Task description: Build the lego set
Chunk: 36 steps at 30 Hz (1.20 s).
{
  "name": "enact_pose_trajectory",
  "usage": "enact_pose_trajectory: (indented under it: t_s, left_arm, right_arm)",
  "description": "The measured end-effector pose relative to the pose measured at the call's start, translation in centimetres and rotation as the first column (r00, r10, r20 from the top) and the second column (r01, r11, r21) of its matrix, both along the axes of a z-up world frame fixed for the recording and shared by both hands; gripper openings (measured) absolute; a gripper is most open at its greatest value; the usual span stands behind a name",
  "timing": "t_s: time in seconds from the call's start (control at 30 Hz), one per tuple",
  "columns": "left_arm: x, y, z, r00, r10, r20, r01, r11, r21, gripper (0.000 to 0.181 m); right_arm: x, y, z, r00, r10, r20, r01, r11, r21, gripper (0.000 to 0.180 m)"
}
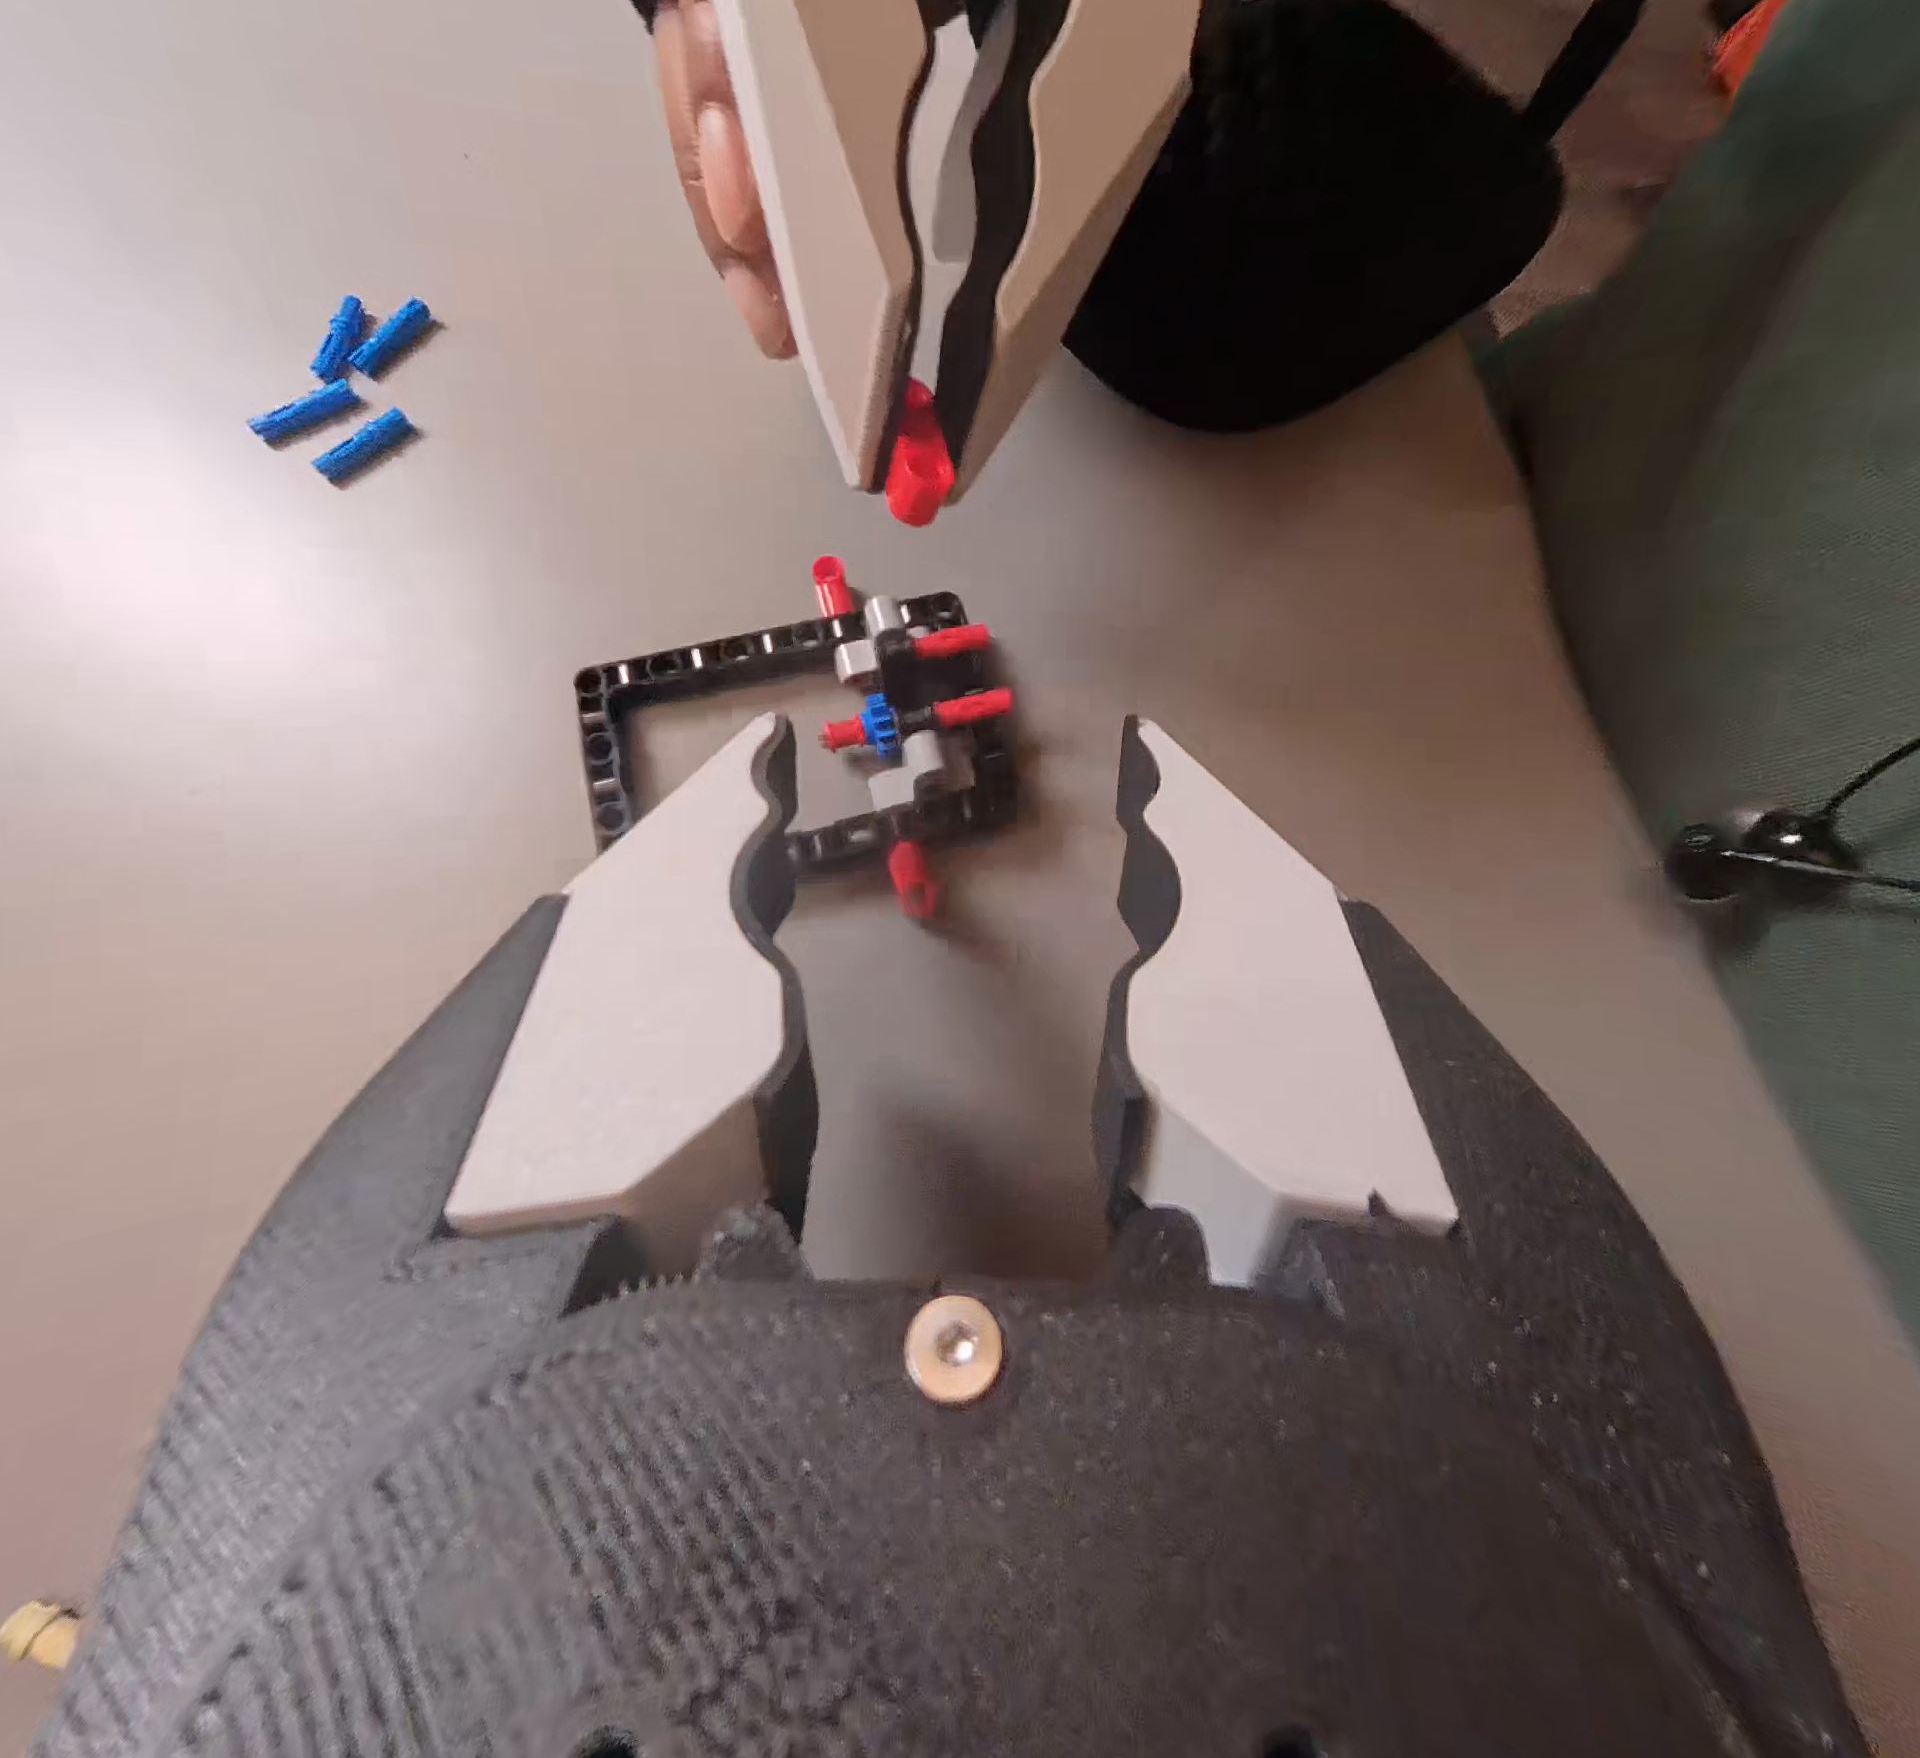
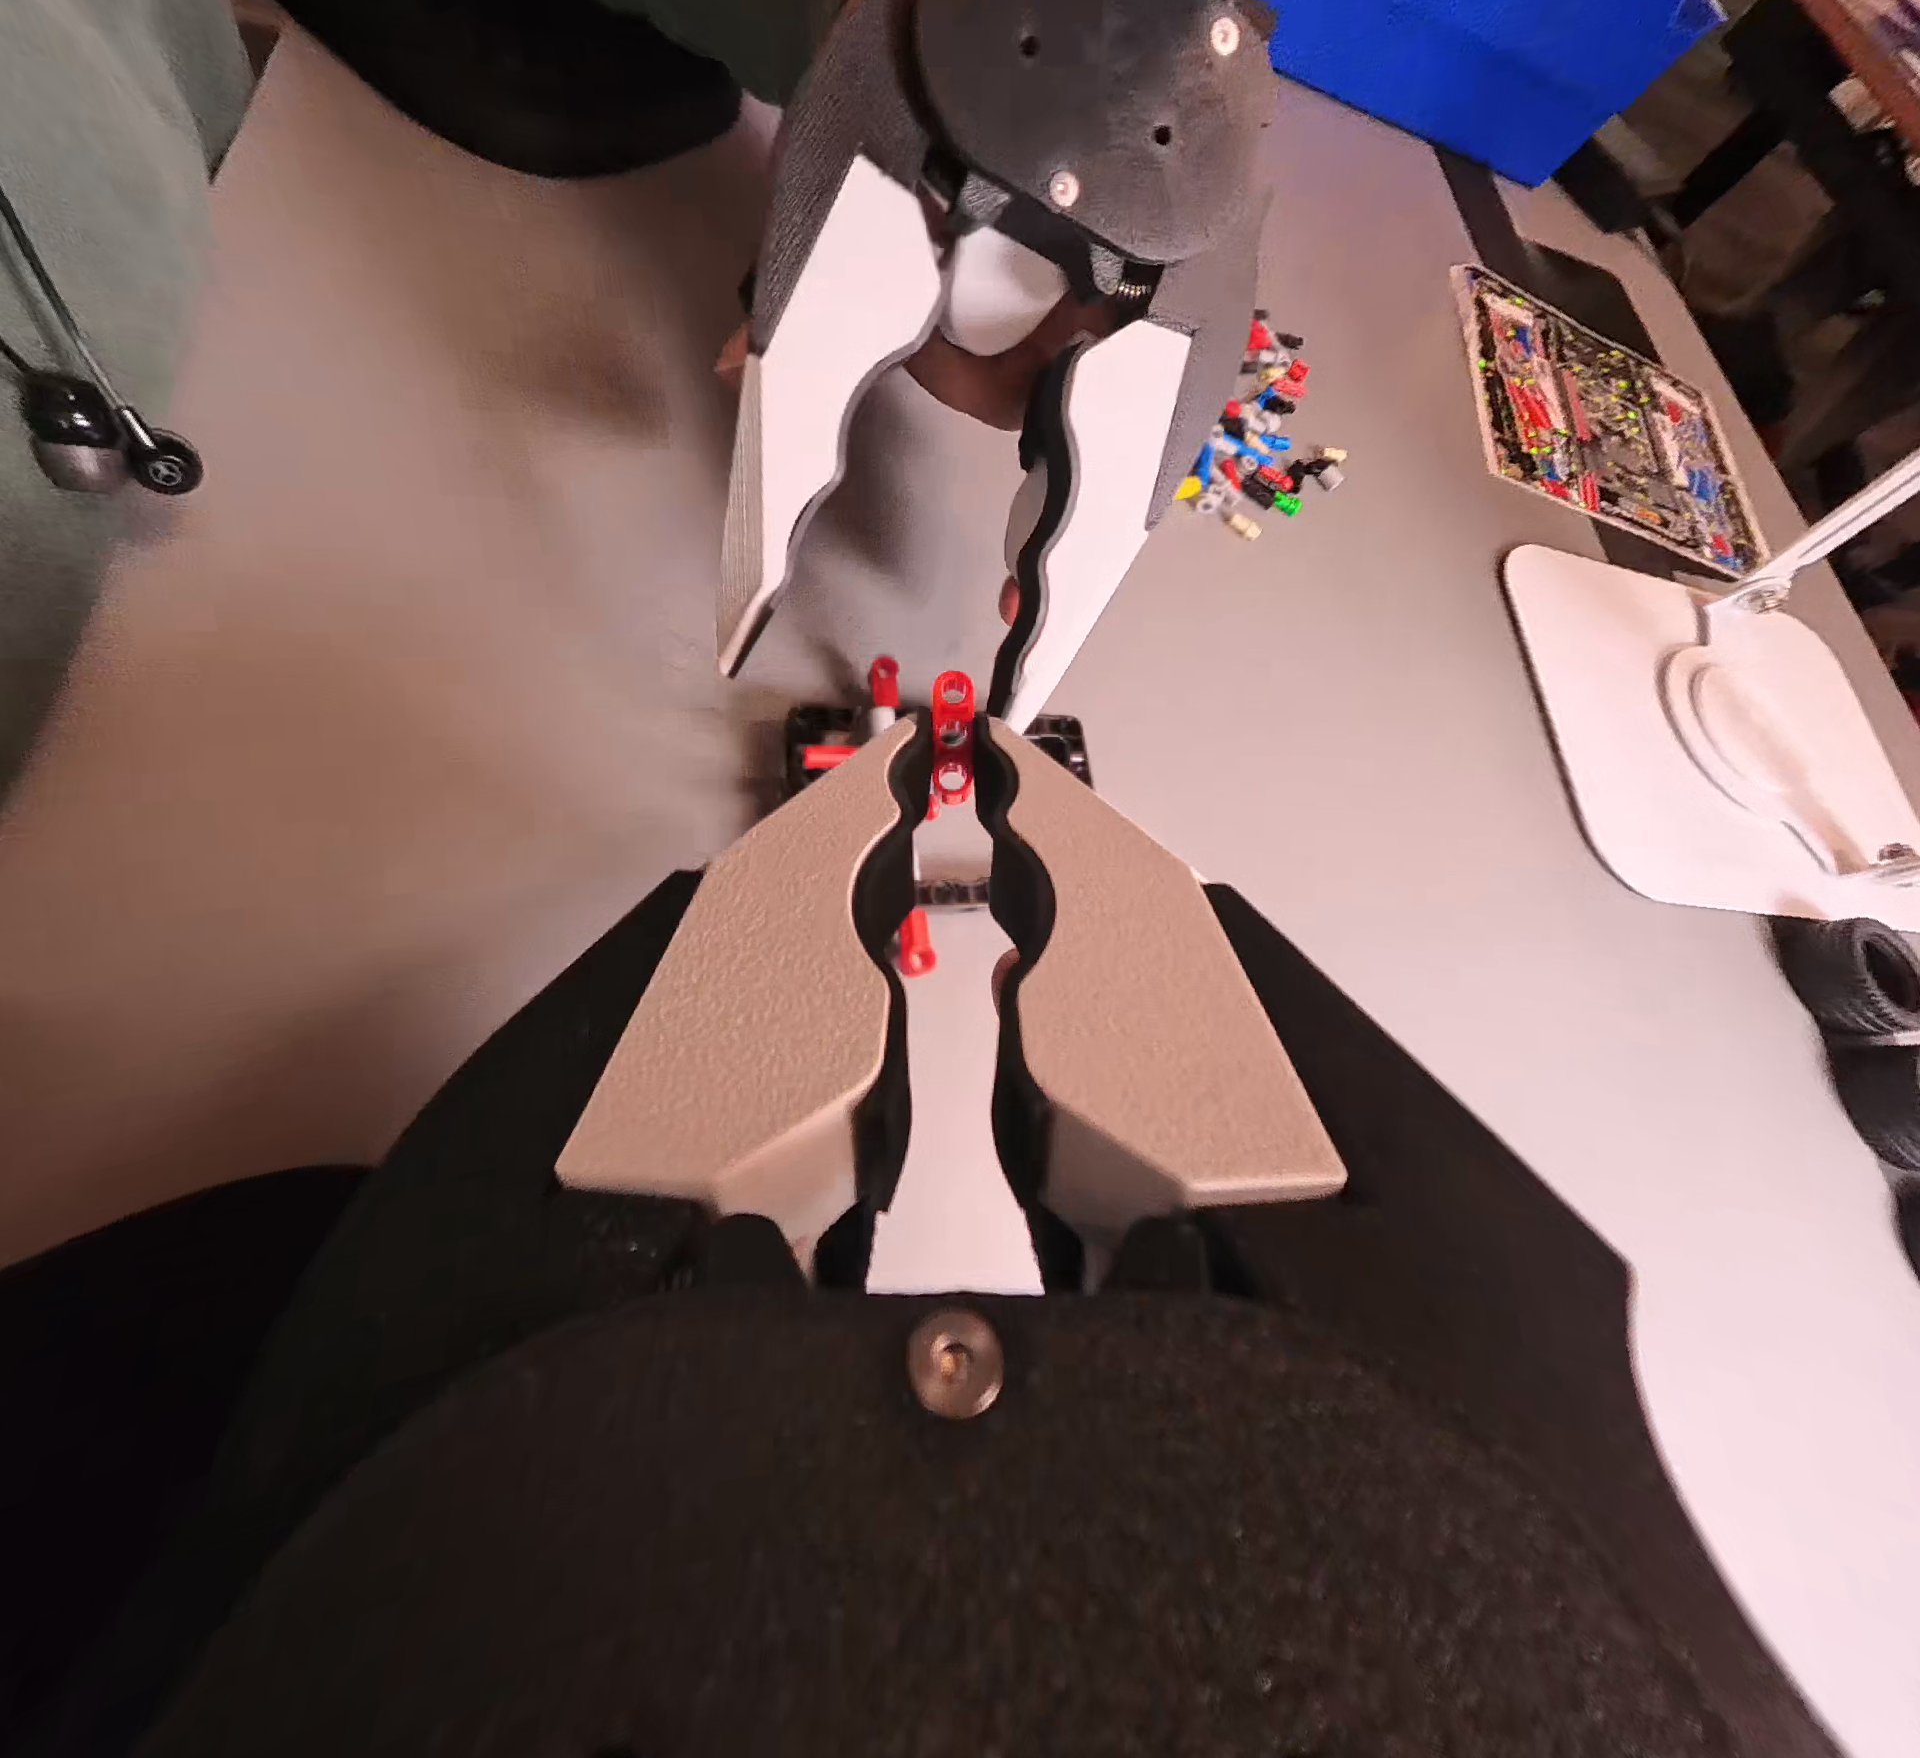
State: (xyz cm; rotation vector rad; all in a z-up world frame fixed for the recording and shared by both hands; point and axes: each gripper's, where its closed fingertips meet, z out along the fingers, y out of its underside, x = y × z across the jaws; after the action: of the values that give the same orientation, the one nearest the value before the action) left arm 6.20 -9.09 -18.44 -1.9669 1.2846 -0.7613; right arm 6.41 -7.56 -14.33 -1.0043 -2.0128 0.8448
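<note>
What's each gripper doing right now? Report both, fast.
Left gripper: open, holding nothing, fingers spread above the black frame assembly.
Right gripper: closed on a red beam, held above the same frame.

Four blue pins [image 1: 343, 383], one black frame [image 1: 665, 669], two claws [image 1: 951, 752].

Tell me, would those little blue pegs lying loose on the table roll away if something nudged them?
Probably, a little. The blue pegs look round like short rods, so a sideways push would likely roll them across the smooth table. Their ridged surfaces may slow that. They also look small and light, so a nudge would likely scatter the cluster.
</note>
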Motion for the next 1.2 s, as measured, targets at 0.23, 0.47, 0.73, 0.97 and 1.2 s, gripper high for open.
enact_pose_trajectory:
  t_s: [0.23,0.47,0.73,0.97,1.2]
  left_arm:
    - [-0.2,-0.2,-2.7,0.989,-0.009,-0.148,0.027,0.992,0.120,0.050]
    - [0.3,0.5,-3.0,0.987,0.019,-0.162,0.007,0.987,0.159,0.033]
    - [0.9,-0.7,-0.1,0.999,-0.004,0.047,0.006,0.998,-0.056,0.033]
    - [0.5,-0.7,4.7,0.916,0.113,0.386,0.037,0.932,-0.361,0.032]
    - [-1.8,1.5,5.9,0.787,0.319,0.528,0.017,0.844,-0.536,0.030]
  right_arm:
    - [0.8,0.4,-0.5,0.997,-0.074,-0.005,0.074,0.997,-0.034,0.005]
    - [1.9,0.6,-2.1,0.992,-0.128,0.007,0.128,0.991,-0.048,0.005]
    - [1.8,-1.5,-1.3,0.994,-0.057,-0.095,0.067,0.992,0.104,0.005]
    - [1.7,-1.4,3.4,0.981,-0.083,-0.173,0.083,0.997,-0.004,0.005]
    - [3.2,-1.1,-0.5,0.995,-0.098,0.019,0.099,0.995,-0.014,0.005]
